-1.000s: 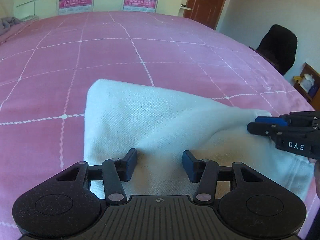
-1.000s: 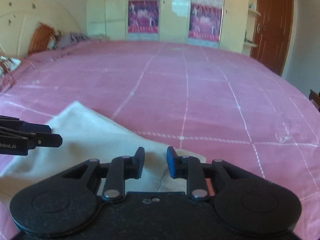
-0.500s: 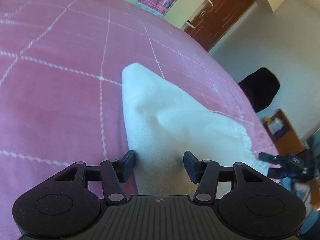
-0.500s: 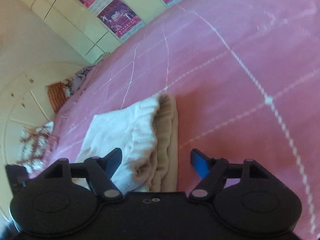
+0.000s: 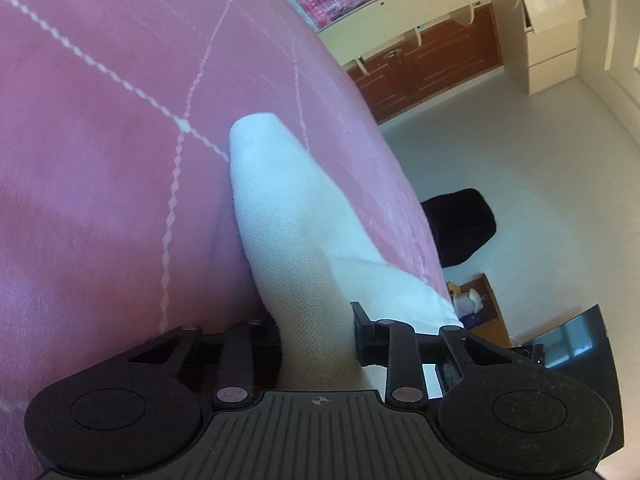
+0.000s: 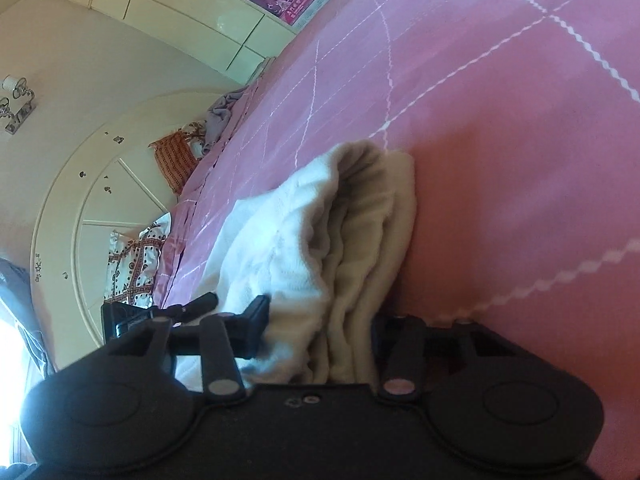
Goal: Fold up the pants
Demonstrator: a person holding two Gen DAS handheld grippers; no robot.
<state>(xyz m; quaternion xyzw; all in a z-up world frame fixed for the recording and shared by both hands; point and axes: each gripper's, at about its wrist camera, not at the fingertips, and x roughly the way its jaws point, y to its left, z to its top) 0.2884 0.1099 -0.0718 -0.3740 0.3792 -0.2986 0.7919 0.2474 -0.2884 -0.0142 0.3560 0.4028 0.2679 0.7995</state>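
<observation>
Sideways across both views lay the pink bedspread, crossed by white zigzag stitching, with the white pants folded into a thick bundle on top of it, near the bed's edge; in the left wrist view the left claw had its two fingers spread wide around the near end of the bundle, one finger on each side of the cloth; the fabric filled the gap between them, and the fingers seemed to touch or press it, though whether they truly gripped could not be told; the far end of the bundle tapered to a rounded fold beside one stitched line. Beyond the bed in that view stood a black chair, a brown wooden door and cream cupboards.

From the right wrist view the pants showed their stacked layers edge-on, white plush on one side and cream folds on the other; the right claw straddled this layered end with its fingers likewise well apart, the cloth bulging between them and meeting both; the finger nearest the bedspread was partly sunk against the bedding. Just behind its other finger, the tip of the left claw reached in at the same bundle; a cream headboard and patterned pillows lay farther off.
</observation>
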